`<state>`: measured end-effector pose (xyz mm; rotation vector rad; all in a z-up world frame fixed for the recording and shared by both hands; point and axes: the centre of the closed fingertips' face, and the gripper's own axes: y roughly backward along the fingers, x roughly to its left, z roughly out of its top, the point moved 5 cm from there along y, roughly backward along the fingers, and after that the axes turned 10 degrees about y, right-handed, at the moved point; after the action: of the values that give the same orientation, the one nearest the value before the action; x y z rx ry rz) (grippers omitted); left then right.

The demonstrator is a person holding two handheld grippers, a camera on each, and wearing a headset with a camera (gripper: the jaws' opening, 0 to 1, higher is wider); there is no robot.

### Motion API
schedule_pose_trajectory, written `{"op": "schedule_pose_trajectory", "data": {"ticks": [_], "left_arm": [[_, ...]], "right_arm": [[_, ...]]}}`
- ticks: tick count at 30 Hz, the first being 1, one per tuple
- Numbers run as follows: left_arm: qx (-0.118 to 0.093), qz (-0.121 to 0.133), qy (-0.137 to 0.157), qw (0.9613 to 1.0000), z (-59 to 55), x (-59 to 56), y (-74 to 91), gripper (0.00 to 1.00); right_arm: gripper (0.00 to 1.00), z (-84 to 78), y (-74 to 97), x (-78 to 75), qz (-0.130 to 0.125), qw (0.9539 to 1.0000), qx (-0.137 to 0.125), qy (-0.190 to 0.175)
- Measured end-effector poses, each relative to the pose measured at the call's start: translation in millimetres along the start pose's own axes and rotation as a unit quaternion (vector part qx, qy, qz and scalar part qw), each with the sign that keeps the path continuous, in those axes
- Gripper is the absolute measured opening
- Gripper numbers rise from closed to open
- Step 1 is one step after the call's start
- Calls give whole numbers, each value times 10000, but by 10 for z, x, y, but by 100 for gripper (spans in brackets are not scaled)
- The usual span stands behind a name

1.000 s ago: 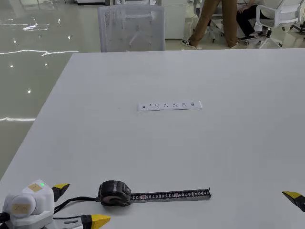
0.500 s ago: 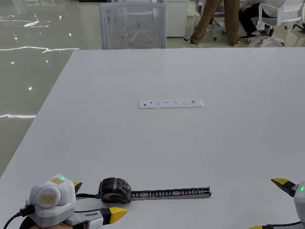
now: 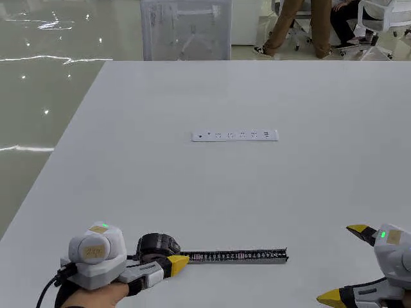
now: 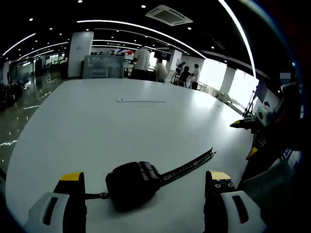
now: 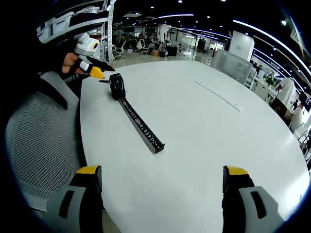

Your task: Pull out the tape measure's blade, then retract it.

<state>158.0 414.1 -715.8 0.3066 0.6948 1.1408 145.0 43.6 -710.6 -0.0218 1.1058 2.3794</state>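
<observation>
The black tape measure [image 3: 156,244] lies on the white table near its front edge, with its blade [image 3: 237,256] pulled out to the right and flat on the surface. My left gripper [image 3: 159,253] is open, with the case between its yellow-tipped jaws. In the left gripper view the tape measure [image 4: 132,180] sits between the jaws of the left gripper [image 4: 146,176], and I cannot tell whether they touch it. My right gripper [image 3: 343,263] is open at the lower right, apart from the blade's end. The right gripper [image 5: 163,170] faces the blade tip [image 5: 158,145].
A white power strip [image 3: 235,135] lies mid-table. A mesh-backed chair [image 3: 186,29] stands at the far edge, and people stand and sit behind it. The table's left edge [image 3: 64,154] drops to a glossy floor. A grey mesh seat [image 5: 39,131] lies beside the table.
My left gripper has moved right, so its open jaws now flank the tape measure case. The right gripper has come further into view from the lower right. The tape has not moved.
</observation>
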Motion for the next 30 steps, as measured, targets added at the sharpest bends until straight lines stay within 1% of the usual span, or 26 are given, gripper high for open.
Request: {"op": "schedule_pose_trajectory", "data": {"ticks": [1, 6, 9, 10, 11, 14, 15, 16, 17, 18, 20, 22, 24, 26, 27, 28, 30], "left_arm": [[5, 65, 78, 9999, -23, -5, -19, 99], [-269, 472, 160, 9984, -124, 9, -100, 100], [-393, 528, 218, 9976, -132, 12, -129, 100], [-489, 557, 196, 9971, -121, 26, -148, 100], [-546, 590, 160, 9966, -121, 45, -166, 100], [-589, 695, 188, 9957, -145, 130, -230, 100], [-598, 751, 276, 9950, -151, 166, -245, 100], [-610, 749, 318, 9948, -155, 177, -250, 100], [-635, 731, 350, 9947, -164, 189, -270, 100], [-636, 713, 342, 9948, -170, 189, -283, 100], [-722, 736, 161, 9945, -152, 176, -301, 100], [-757, 707, 120, 9945, -150, 158, -311, 100], [-743, 651, 131, 9950, -156, 140, -319, 100], [-681, 641, 65, 9956, -173, 135, -332, 100], [-673, 634, 73, 9957, -176, 135, -334, 100], [-659, 637, 104, 9957, -183, 135, -339, 100], [-558, 690, 139, 9960, -206, 151, -340, 100]], "right_arm": [[100, 18, -17, -7, 33, 10000, 6, 41], [100, 102, -123, -54, 183, 9996, 22, 222], [100, 131, -186, -75, 275, 9992, 47, 302], [100, 141, -214, -79, 321, 9989, 70, 342], [100, 149, -232, -75, 366, 9986, 92, 370], [99, 161, -310, -76, 517, 9971, 175, 525], [99, 173, -339, -70, 604, 9958, 222, 645], [99, 179, -360, -70, 654, 9950, 240, 722], [98, 187, -395, -73, 751, 9927, 268, 901], [97, 187, -415, -74, 820, 9911, 317, 999], [94, 201, -470, -85, 955, 9872, 400, 1214], [93, 221, -514, -102, 1019, 9860, 439, 1248], [90, 257, -562, -123, 1145, 9833, 479, 1331], [88, 277, -625, -132, 1349, 9791, 565, 1415], [87, 279, -636, -133, 1388, 9782, 585, 1428], [87, 278, -669, -137, 1460, 9764, 649, 1451], [85, 282, -728, -133, 1566, 9735, 736, 1497]]}}
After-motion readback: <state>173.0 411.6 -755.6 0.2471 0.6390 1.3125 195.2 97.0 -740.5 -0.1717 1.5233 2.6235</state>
